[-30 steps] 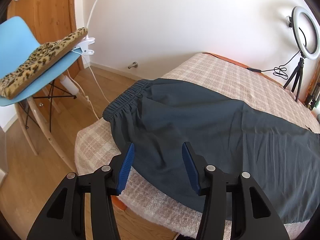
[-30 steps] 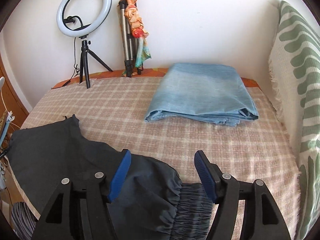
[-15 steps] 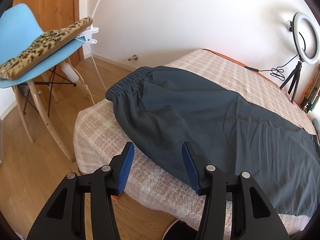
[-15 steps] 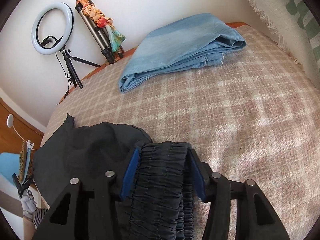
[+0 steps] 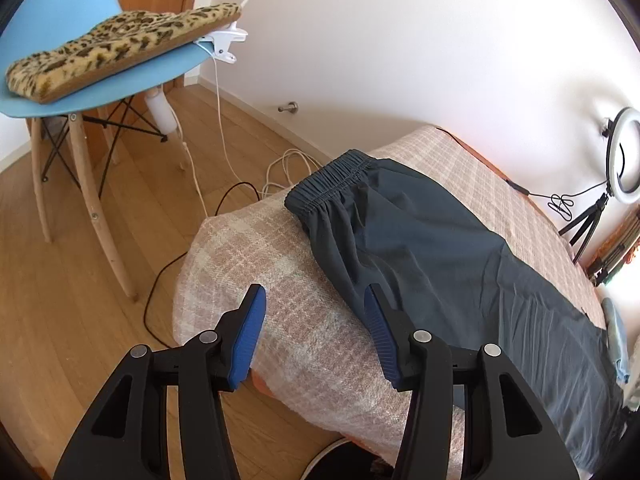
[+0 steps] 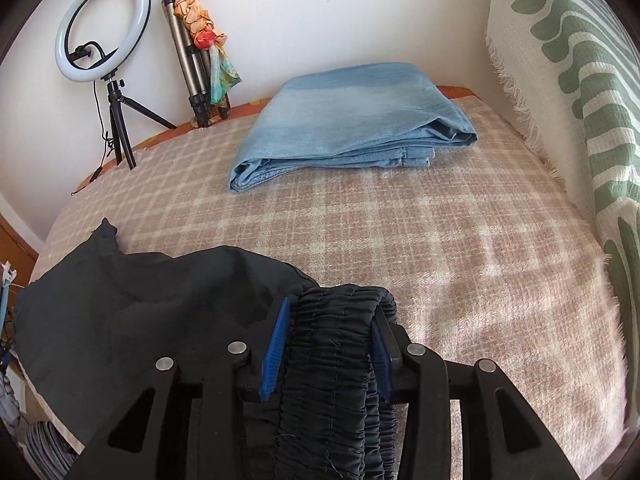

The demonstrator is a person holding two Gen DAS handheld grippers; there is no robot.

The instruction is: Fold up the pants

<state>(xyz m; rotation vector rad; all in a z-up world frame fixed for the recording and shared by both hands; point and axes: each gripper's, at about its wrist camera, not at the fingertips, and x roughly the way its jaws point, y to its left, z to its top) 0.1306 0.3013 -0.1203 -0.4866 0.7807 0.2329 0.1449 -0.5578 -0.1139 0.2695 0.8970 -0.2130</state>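
Right tongs (image 6: 328, 340) clamp the pants (image 6: 160, 300) (folded jeans (image 6: 352, 120) beyond); left tongs (image 5: 316, 320) gape, empty.

Left gripper (image 5: 314, 300) at 6 o'clock, jaws apart, nothing between them, over the corner of the plaid bed (image 5: 256, 256). Dark pants (image 5: 440, 248) spread flat toward 3 o'clock, elastic waistband (image 5: 328, 182) near center. Blue chair (image 5: 120, 68) with leopard cushion (image 5: 116, 46) at 10 o'clock. Ring light (image 5: 624, 156) at 3 o'clock.
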